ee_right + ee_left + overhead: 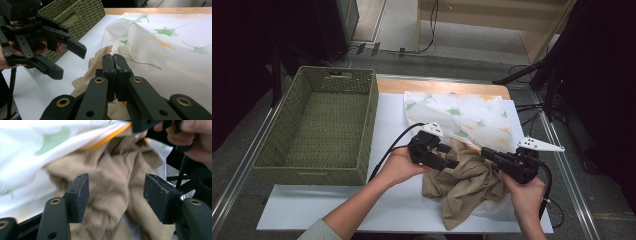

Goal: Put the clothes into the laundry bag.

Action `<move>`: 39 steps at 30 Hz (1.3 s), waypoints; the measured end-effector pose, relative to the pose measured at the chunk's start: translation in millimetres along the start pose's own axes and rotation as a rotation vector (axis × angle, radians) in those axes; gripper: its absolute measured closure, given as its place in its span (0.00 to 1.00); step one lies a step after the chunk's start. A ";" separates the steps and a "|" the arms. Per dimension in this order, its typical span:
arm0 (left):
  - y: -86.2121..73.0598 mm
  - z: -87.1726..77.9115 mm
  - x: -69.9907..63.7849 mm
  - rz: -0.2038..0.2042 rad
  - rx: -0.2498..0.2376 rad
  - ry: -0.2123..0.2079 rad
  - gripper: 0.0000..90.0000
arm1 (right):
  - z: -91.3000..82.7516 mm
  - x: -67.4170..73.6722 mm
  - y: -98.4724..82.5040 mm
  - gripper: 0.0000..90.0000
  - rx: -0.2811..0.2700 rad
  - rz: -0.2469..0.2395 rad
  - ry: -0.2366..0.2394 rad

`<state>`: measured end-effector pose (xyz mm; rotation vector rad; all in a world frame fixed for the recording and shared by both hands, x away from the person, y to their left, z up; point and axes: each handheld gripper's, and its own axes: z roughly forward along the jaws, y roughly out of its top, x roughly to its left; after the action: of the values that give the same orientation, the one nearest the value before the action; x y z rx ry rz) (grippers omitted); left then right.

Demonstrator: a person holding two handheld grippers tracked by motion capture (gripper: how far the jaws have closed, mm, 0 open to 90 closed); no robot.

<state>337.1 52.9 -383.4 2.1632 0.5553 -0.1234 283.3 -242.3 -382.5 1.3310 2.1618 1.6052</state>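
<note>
Your left gripper (116, 200) has its jaws apart, with nothing pressed between the pads; the tan cloth (112, 182) lies crumpled just behind them. Your right gripper (115, 75) has its jaws pressed together, and whether a thin fold of cloth is caught there I cannot tell. In the high view the tan cloth (467, 182) sits in the lower centre of the frame, its long axis running from upper left down to a tail at lower centre. The leaf-printed white cloth (459, 117) lies above it, and the green woven basket (369, 125) stands at the left.

Tan garment (467, 180), white cloth with green leaf print (462, 117), olive woven basket (324, 125), black tongs (115, 67)
</note>
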 end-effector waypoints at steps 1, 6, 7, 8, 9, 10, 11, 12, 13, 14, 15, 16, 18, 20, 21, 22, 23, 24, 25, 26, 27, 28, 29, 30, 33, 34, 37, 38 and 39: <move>-3.9 -2.1 3.3 -0.008 0.005 0.010 0.41 | 0.1 0.0 -0.2 0.99 0.000 0.000 -0.001; -23.6 -9.3 16.0 -0.031 0.033 0.048 0.48 | 0.8 -0.6 -0.8 0.99 0.008 0.004 0.006; -27.3 -9.5 18.9 -0.034 0.043 0.063 0.51 | 1.0 -0.8 -1.0 0.99 0.007 0.001 0.005; -30.8 -9.8 22.0 -0.046 0.060 0.079 0.57 | 1.2 -0.7 -1.1 0.99 0.009 0.005 0.008; -34.4 -9.9 24.9 -0.056 0.068 0.099 0.61 | 1.4 -0.6 -1.2 0.99 0.009 0.005 0.007; -37.8 -9.6 26.8 -0.068 0.071 0.125 0.67 | 1.3 -0.3 -1.1 0.99 0.010 0.006 0.008; -41.3 -8.7 29.2 -0.074 0.076 0.147 0.73 | 1.3 -0.2 -1.0 0.99 0.010 0.004 0.008; -44.4 -7.3 31.7 -0.077 0.079 0.167 0.79 | 1.2 -0.2 -0.9 0.99 0.010 0.005 0.008; -47.5 -5.0 34.4 -0.082 0.088 0.183 0.84 | 1.1 -0.7 -0.9 0.99 0.007 0.003 0.007; -50.2 -2.4 37.3 -0.086 0.099 0.203 0.90 | 0.9 -0.7 -0.7 0.99 0.008 0.004 0.007; -53.1 0.5 40.4 -0.093 0.096 0.213 0.94 | 0.6 -0.5 -0.6 0.99 0.008 0.005 0.007; -55.6 3.0 44.0 -0.099 0.099 0.226 0.98 | 0.3 -0.3 -0.3 0.99 0.007 0.005 0.006; -59.9 7.4 51.0 -0.118 0.095 0.250 1.00 | -0.3 -0.4 0.1 0.99 0.005 0.001 0.005; -63.6 11.9 58.3 -0.121 0.101 0.265 1.00 | -0.9 -0.7 0.4 0.99 0.004 0.002 0.005; -65.1 15.0 61.7 -0.127 0.111 0.268 1.00 | -1.2 -0.8 0.5 0.99 0.003 0.003 0.006; -66.6 18.4 64.3 -0.131 0.115 0.262 1.00 | -1.3 -0.8 0.7 0.99 0.005 0.004 0.007; -67.7 22.2 66.6 -0.120 0.126 0.246 1.00 | -1.3 -0.9 0.9 0.99 0.005 0.005 0.007; -67.9 24.1 67.4 -0.118 0.102 0.226 1.00 | -1.2 -0.9 1.1 0.99 0.007 0.008 0.008; -67.3 26.3 68.3 -0.123 0.096 0.190 1.00 | -1.0 -1.0 1.3 0.99 0.007 0.010 0.008; -66.5 30.3 67.4 -0.126 0.093 0.153 1.00 | -0.7 -1.0 1.4 0.99 0.007 0.010 0.007; -64.8 34.0 64.1 -0.107 0.102 0.136 1.00 | -0.4 -1.3 1.5 0.99 0.006 0.007 0.005; -62.7 38.3 60.2 -0.084 0.107 0.110 1.00 | 0.2 -1.3 1.6 0.99 0.005 0.007 0.004; -60.4 42.7 55.1 -0.073 0.099 0.085 1.00 | 0.8 -1.2 1.6 0.99 0.007 0.009 0.004; -57.9 46.5 49.6 -0.071 0.081 0.067 1.00 | 1.3 -1.2 1.6 0.99 0.008 0.007 0.004; -48.8 53.6 36.9 -0.065 0.039 0.014 1.00 | 3.0 -0.6 1.1 0.99 0.015 0.011 0.005; -45.7 55.4 33.3 -0.057 0.037 0.007 1.00 | 3.7 -0.8 0.8 0.99 0.016 0.012 0.005; -36.5 61.7 23.6 -0.034 0.017 -0.009 1.00 | 5.4 -1.7 0.1 0.99 0.021 0.012 0.002; -33.2 63.2 20.3 -0.037 0.006 -0.016 1.00 | 5.8 -1.8 0.0 0.99 0.022 0.015 0.002; -29.8 64.4 17.9 -0.033 -0.008 -0.032 1.00 | 6.0 -2.0 0.0 0.99 0.024 0.015 0.001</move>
<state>347.2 24.0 -449.9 2.1415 0.5722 -0.1724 287.9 -239.5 -385.8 1.3573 2.1835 1.5902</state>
